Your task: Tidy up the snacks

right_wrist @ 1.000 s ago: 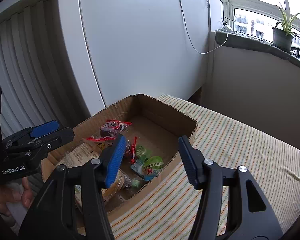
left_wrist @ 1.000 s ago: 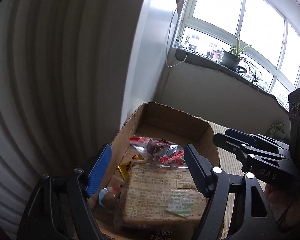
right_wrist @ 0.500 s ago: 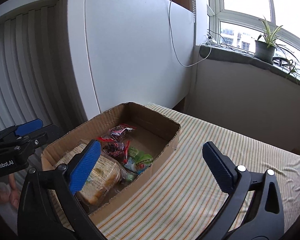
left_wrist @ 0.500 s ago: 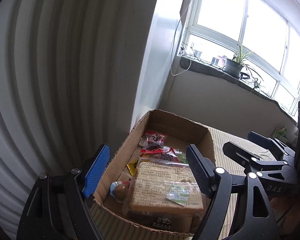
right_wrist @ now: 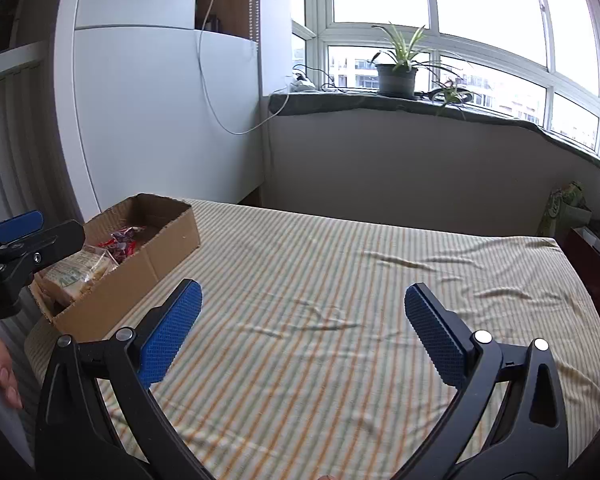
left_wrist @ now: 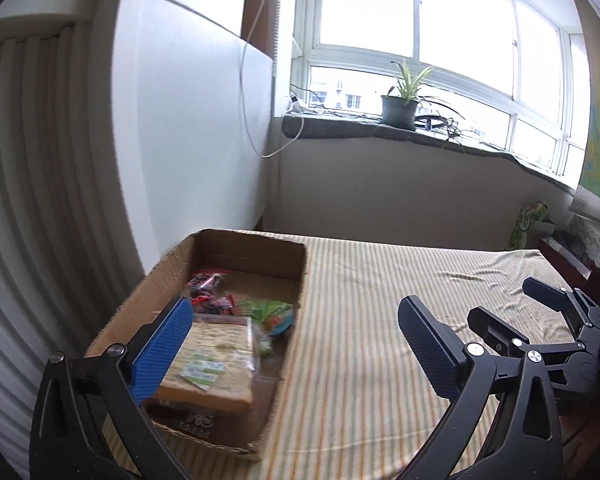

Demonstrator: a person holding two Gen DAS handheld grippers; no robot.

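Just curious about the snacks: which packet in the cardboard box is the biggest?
The wrapped bread loaf at the near end of the cardboard box; the red packets and green packet behind it are far smaller.

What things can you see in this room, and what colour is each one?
Brown cardboard box: one, left side of the bed.
Bagged sliced bread loaf: one, tan, near end of the box.
Red-wrapped snack packets: at least two, middle of the box.
Green snack packet: one, beside the bread.
Striped bedsheet: one, beige, orange and green, under the box.
Potted green plant: one, dark pot, windowsill.
White cable: one, hanging down the white wall.
Left gripper: black, blue pads, open.
Right gripper: same, open.
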